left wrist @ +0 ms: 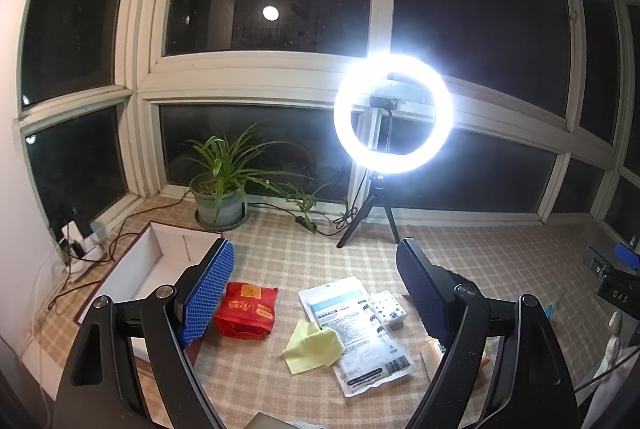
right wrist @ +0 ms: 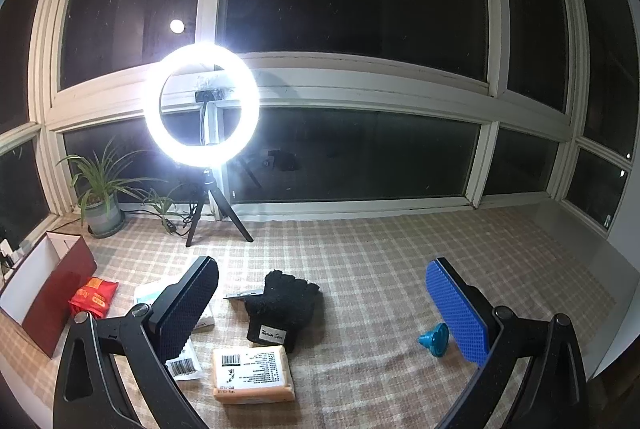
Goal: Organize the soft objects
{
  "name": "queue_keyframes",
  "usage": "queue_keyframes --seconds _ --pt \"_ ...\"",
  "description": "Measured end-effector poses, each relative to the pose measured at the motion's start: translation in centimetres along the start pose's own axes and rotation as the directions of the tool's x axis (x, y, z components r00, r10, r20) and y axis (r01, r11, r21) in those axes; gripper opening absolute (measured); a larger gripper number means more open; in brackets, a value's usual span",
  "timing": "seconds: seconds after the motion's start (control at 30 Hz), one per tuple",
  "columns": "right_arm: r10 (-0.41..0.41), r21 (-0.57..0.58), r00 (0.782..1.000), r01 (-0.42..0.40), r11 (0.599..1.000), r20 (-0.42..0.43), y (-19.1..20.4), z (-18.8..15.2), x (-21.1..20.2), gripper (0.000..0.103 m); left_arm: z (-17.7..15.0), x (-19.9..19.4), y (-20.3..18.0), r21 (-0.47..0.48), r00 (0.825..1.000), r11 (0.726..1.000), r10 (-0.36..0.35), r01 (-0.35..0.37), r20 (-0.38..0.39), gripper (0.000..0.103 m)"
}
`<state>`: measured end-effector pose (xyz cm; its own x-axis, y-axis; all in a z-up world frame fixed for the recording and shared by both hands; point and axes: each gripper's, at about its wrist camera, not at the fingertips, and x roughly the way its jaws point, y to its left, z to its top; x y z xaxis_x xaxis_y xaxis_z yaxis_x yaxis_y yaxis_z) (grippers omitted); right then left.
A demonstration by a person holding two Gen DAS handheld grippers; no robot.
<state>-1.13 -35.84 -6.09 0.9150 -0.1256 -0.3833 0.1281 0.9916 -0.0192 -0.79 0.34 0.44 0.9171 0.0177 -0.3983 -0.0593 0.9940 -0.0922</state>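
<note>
On the checked cloth lie a red fabric pouch (left wrist: pixel 247 313), a yellow cloth (left wrist: pixel 313 345), a white mask packet (left wrist: pixel 360 333) and a small tissue pack (left wrist: pixel 387 307). My left gripper (left wrist: pixel 316 289) hovers above them, open and holding nothing. An open box (left wrist: pixel 160 261) with a white inside sits to its left. In the right wrist view a black knit glove (right wrist: pixel 285 305) and an orange wrapped pack (right wrist: pixel 252 373) lie between the fingers of my right gripper (right wrist: pixel 324 305), which is open and holding nothing. The red pouch (right wrist: pixel 94 296) and the box (right wrist: pixel 60 289) appear at the left.
A lit ring light on a tripod (left wrist: pixel 393 113) stands at the back by the window. A potted plant (left wrist: pixel 219 195) and cables sit behind the box. A small blue funnel (right wrist: pixel 434 337) lies by the right gripper's right finger. The window frame bounds the far side.
</note>
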Motion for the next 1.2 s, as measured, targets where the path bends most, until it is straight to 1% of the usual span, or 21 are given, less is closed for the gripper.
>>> queue_keyframes --seconds 1.2 --pt "-0.007 0.006 1.000 0.007 1.000 -0.003 -0.02 -0.52 0.32 0.102 -0.36 0.50 -0.59 0.001 1.000 1.000 -0.008 0.008 -0.011 0.083"
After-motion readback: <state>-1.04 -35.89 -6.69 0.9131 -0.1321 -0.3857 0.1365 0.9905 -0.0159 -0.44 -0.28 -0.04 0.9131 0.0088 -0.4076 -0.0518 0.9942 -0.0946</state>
